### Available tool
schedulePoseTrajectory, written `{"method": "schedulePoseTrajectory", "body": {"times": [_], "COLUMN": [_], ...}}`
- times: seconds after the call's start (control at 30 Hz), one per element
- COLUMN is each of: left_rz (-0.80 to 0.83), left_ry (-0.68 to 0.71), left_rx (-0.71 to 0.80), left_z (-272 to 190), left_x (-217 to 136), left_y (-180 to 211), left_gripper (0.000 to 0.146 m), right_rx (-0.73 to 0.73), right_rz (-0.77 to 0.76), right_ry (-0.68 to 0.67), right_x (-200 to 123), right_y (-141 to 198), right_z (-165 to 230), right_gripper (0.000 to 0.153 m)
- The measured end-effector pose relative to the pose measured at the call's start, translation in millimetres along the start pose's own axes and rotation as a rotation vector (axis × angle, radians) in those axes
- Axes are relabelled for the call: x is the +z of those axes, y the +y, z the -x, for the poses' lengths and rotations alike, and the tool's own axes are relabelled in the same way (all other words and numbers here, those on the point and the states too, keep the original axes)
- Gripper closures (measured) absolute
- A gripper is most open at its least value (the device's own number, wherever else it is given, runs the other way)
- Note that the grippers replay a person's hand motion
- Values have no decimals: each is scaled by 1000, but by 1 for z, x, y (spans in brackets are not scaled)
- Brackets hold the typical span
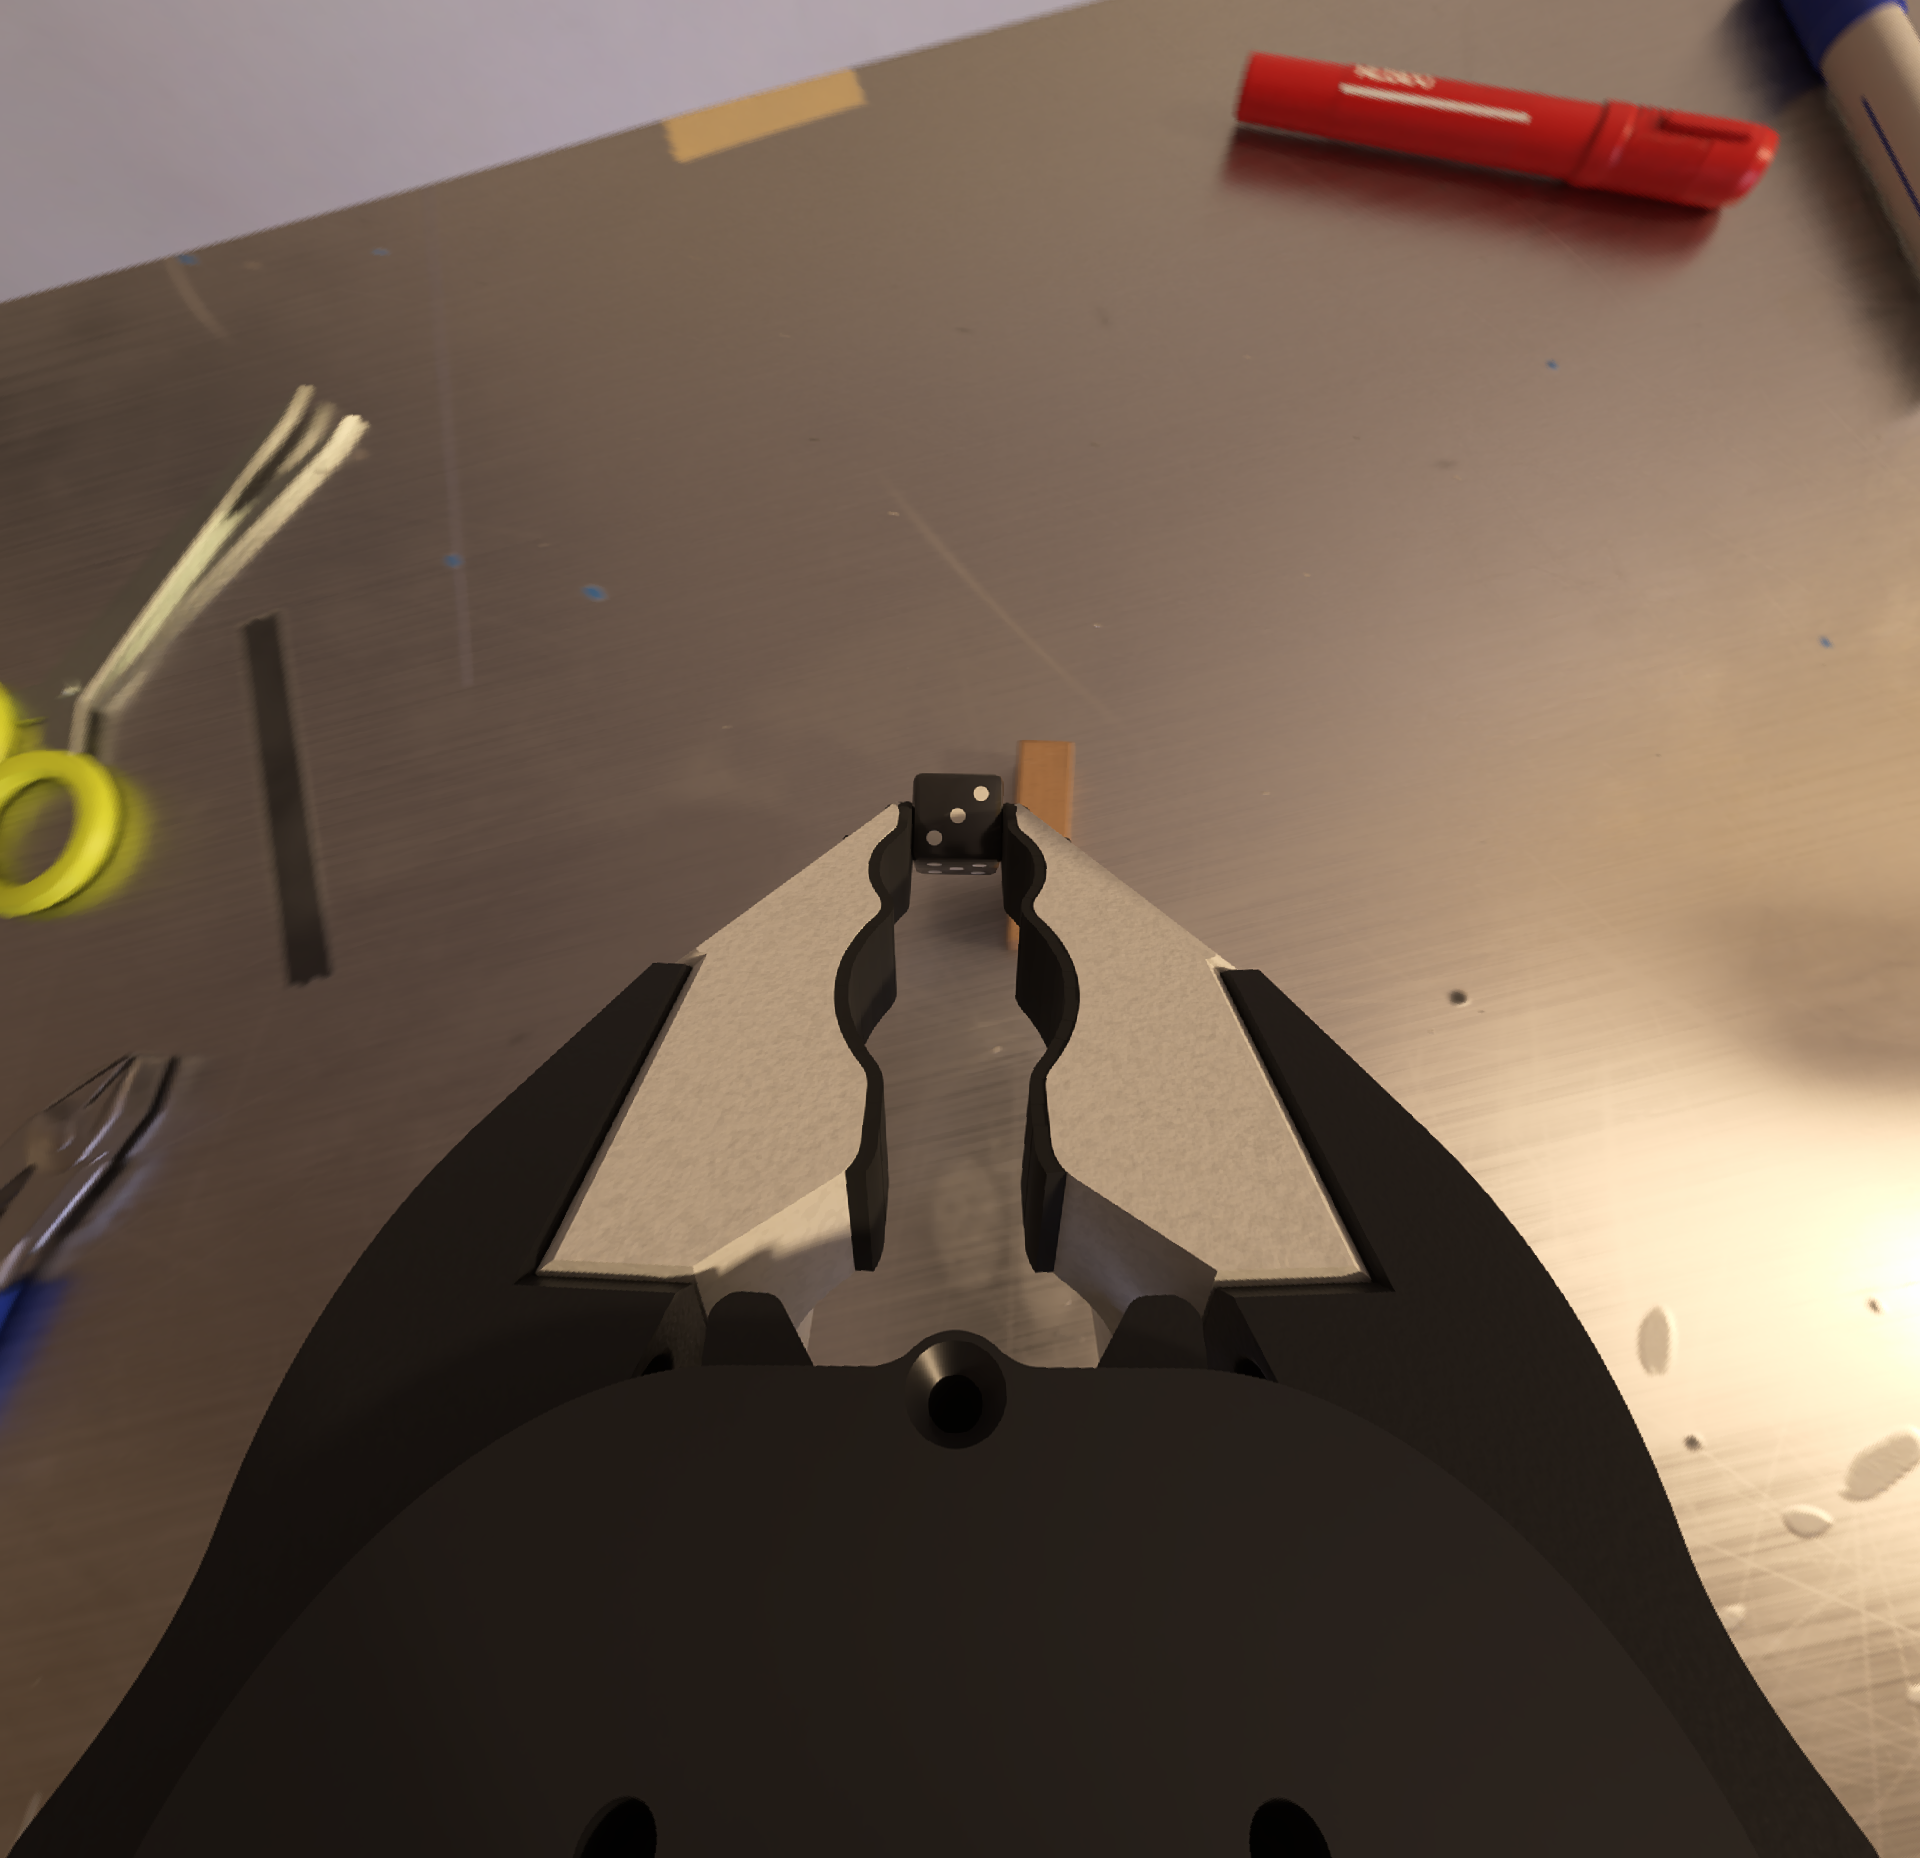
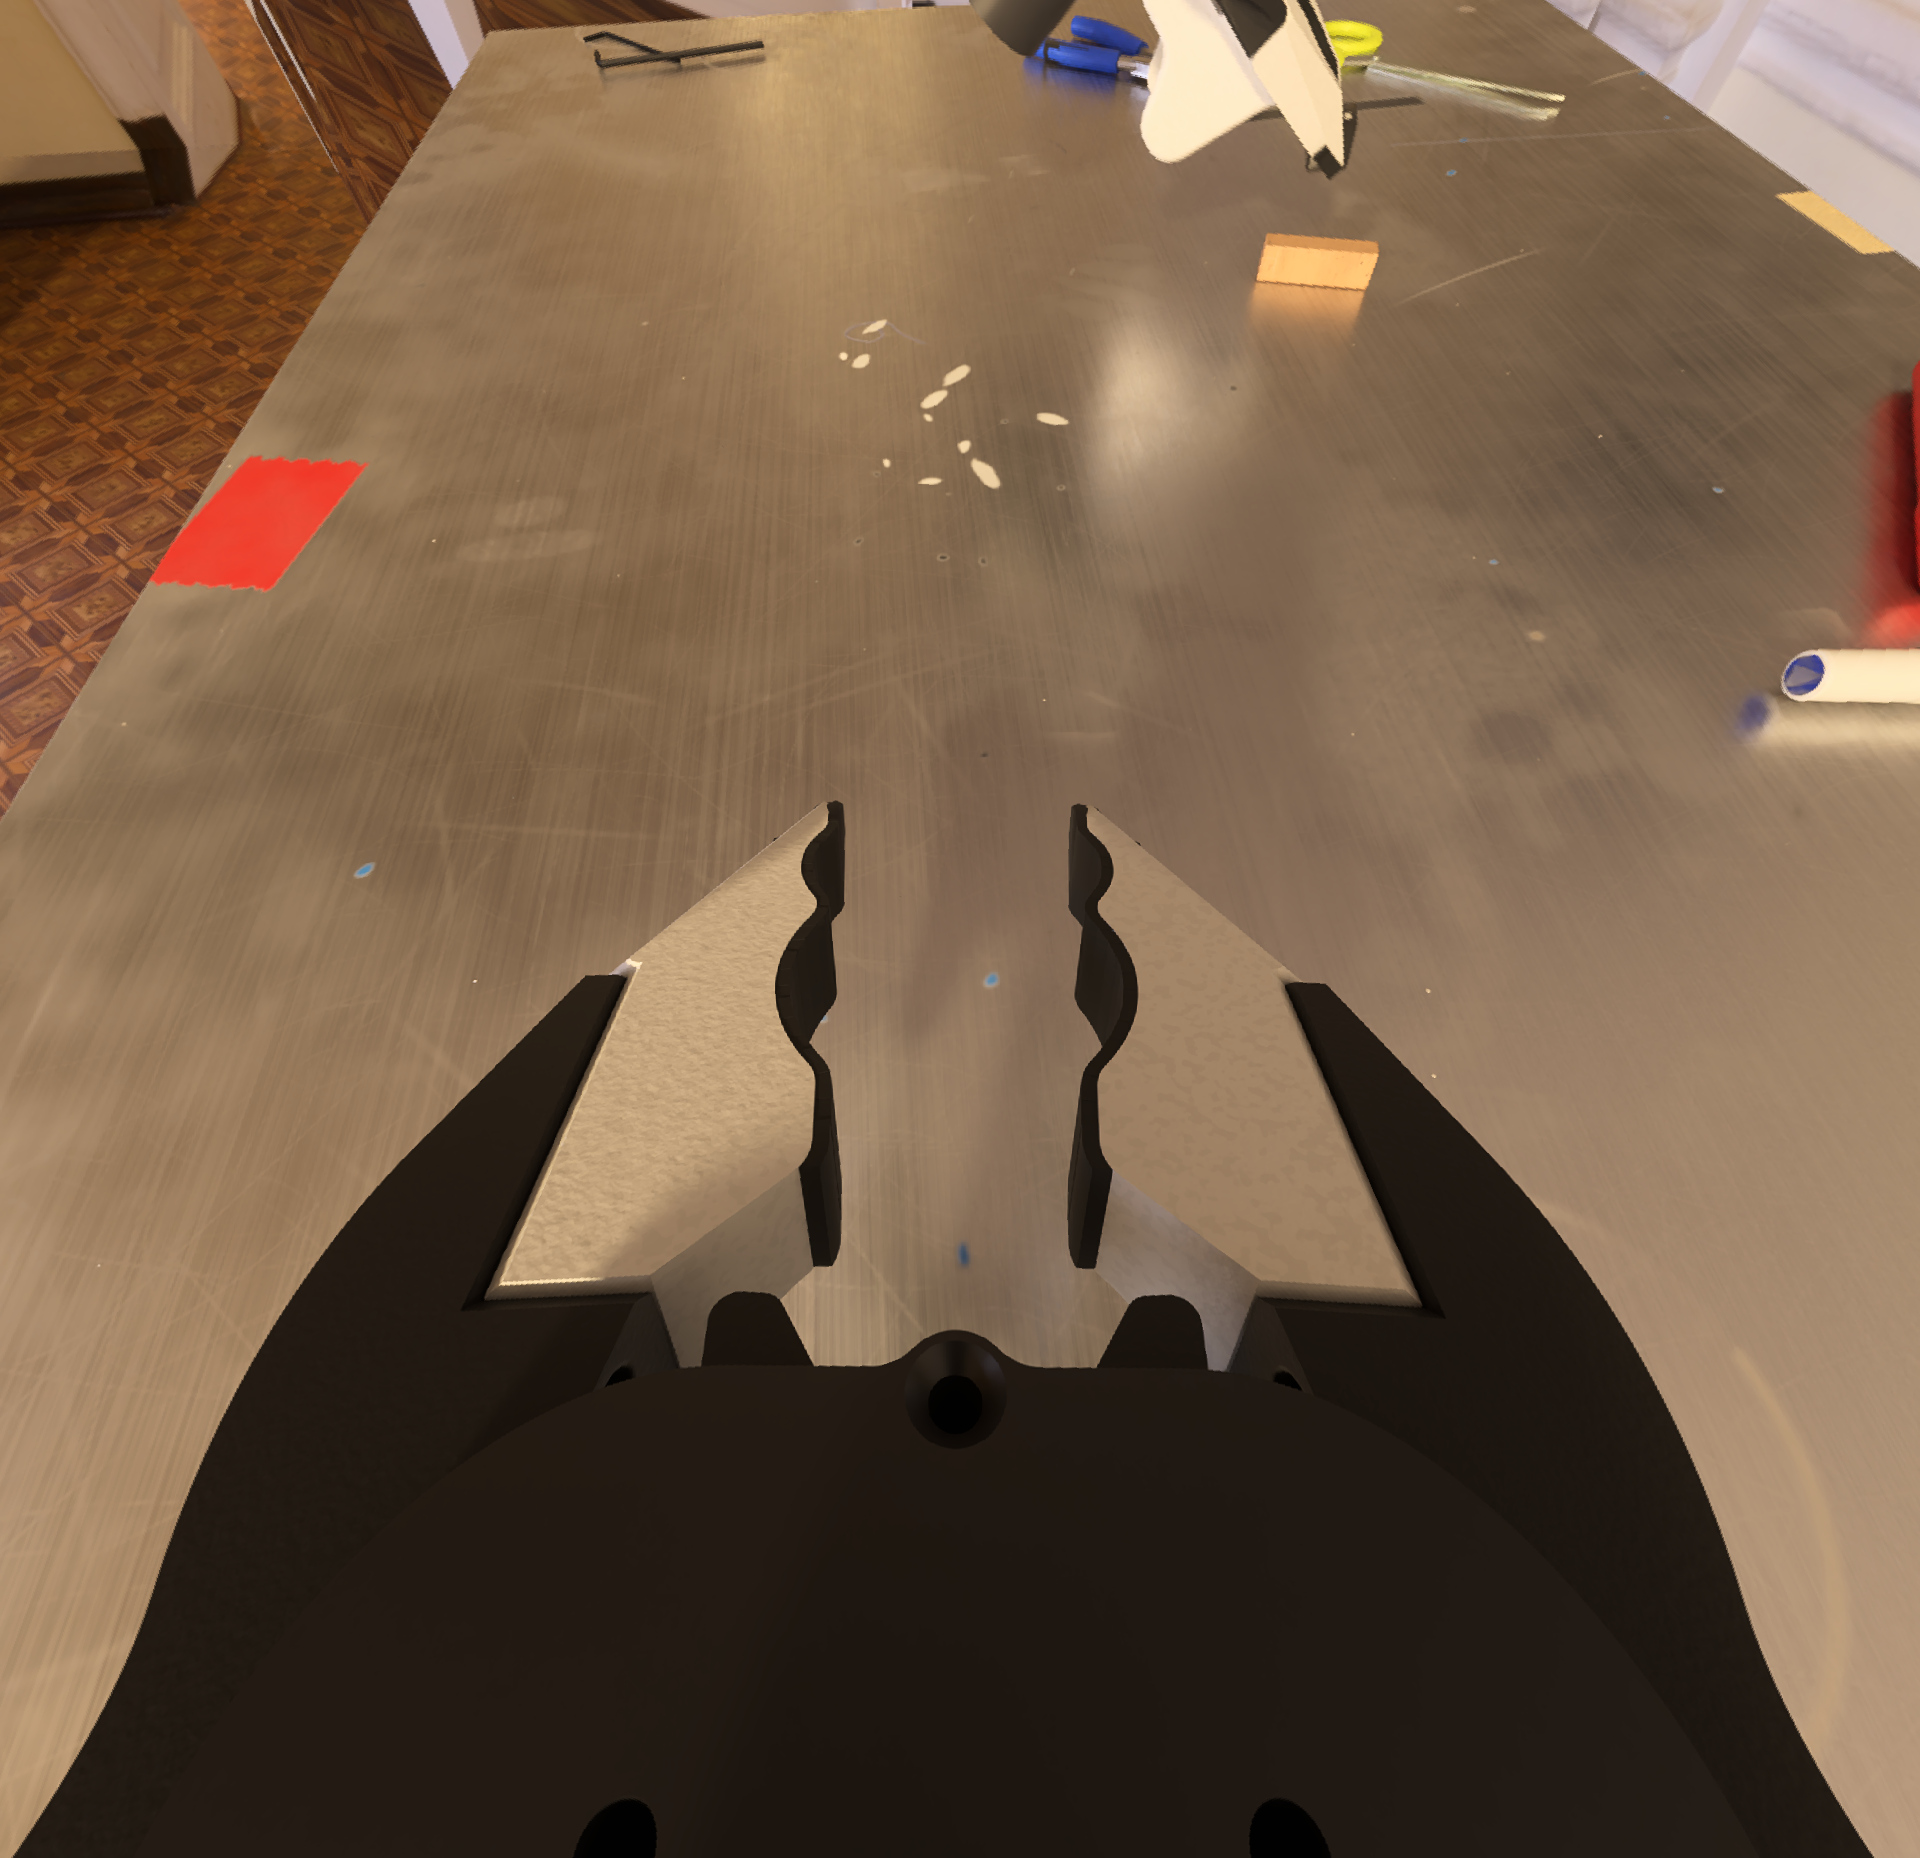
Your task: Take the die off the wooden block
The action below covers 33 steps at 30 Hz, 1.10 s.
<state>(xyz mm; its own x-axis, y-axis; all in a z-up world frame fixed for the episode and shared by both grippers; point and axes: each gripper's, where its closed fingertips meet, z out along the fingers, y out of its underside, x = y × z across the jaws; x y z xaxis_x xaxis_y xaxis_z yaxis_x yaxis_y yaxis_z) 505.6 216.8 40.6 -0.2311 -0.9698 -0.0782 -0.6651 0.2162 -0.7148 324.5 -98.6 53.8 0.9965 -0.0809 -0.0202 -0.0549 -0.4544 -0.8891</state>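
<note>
- The right tongs (image 2: 956, 821) are hovering low over the bare metal worktop (image 2: 623, 665) with the jaws standing apart, and they are holding nothing.
- The left tongs (image 1: 957, 821) are pinching the black die (image 1: 957, 821) between the very tips, so the jaws are closed on it; in the left wrist view the face with three white pips is looking up.
- In the right wrist view the left tongs (image 2: 1330, 158) are hanging in the air above the wooden block (image 2: 1316, 262), and the block's top is showing bare, so I judge that the die is already off the block.
- In the left wrist view the wooden block (image 1: 1044, 785) is lying on the worktop just behind the right finger and partly hidden by it.
- The grip is only at the fingertips, so the small die could be slipping or twisting out if the tongs are moving fast or loosening early.
- If the tongs are coming down near the block, a finger could be knocking it aside.
- Farther away, a red marker (image 1: 1507, 130), a blue-capped marker (image 1: 1860, 73) and yellow-handled scissors (image 1: 62, 832) are lying, well apart from the die.
</note>
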Motion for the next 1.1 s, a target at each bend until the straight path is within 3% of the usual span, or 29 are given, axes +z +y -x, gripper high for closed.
{"method": "schedulePoseTrajectory", "body": {"times": [0.17, 0.33, 1.1], "left_rz": [-25, -46, -43], "left_ry": [-60, -15, -28], "left_rx": [-72, -161, -155], "left_z": [30, 41, 44], "left_x": [-16, -24, -29], "left_y": [10, 19, 22], "left_gripper": [130, 130, 130], "right_rx": [6, 22, 12], "right_rz": [-8, -13, -10], "right_ry": [7, 1, 2], "right_x": [-1, -2, -2], "right_y": [-1, -1, -1], "right_z": [-1, -2, -1], "right_gripper": [108, 108, 108]}}
